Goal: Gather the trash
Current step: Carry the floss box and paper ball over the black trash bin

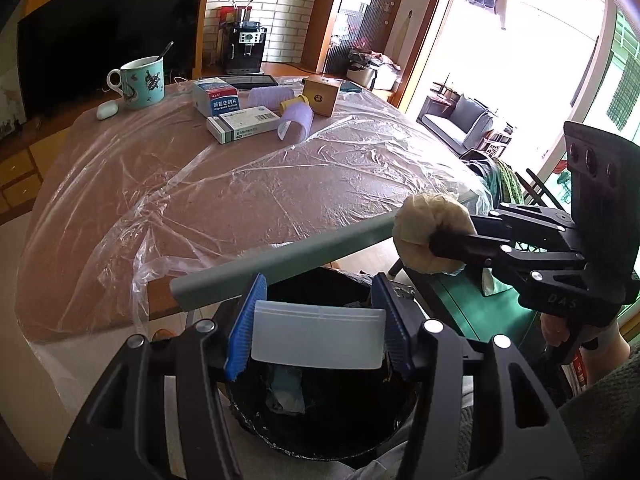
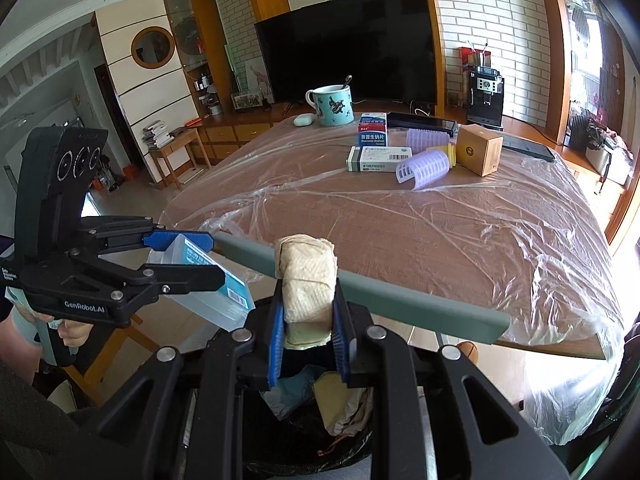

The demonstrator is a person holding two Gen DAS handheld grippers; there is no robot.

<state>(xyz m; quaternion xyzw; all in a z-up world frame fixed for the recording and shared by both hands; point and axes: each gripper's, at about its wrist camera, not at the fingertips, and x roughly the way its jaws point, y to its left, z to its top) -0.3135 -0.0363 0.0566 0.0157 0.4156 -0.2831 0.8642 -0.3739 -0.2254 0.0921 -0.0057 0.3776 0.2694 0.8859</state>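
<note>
- The left gripper is clamping a translucent plastic box between its blue pads, low in the centre of the left wrist frame, directly over the open black trash bin.
- The right gripper is pinching a wad of beige paper towel at the lower centre of its own frame, also above the bin's mouth, beside the other gripper.
- Both grippers are being held level in front of the grey counter edge, fingers pointing toward the counter, with a hand gripping the left handle at the lower left of the right wrist frame.
- The bin already seems to be holding crumpled paper and wrappers, so some collecting looks done; these two pieces are not yet dropped.
- On the plastic-covered counter, toward the upper middle, a mug, medicine boxes, purple hair rollers and a small cardboard box are sitting well apart from the grippers; whether any of these counts as trash I cannot tell.
- By my judgement, what is left is releasing both pieces into the bin.
</note>
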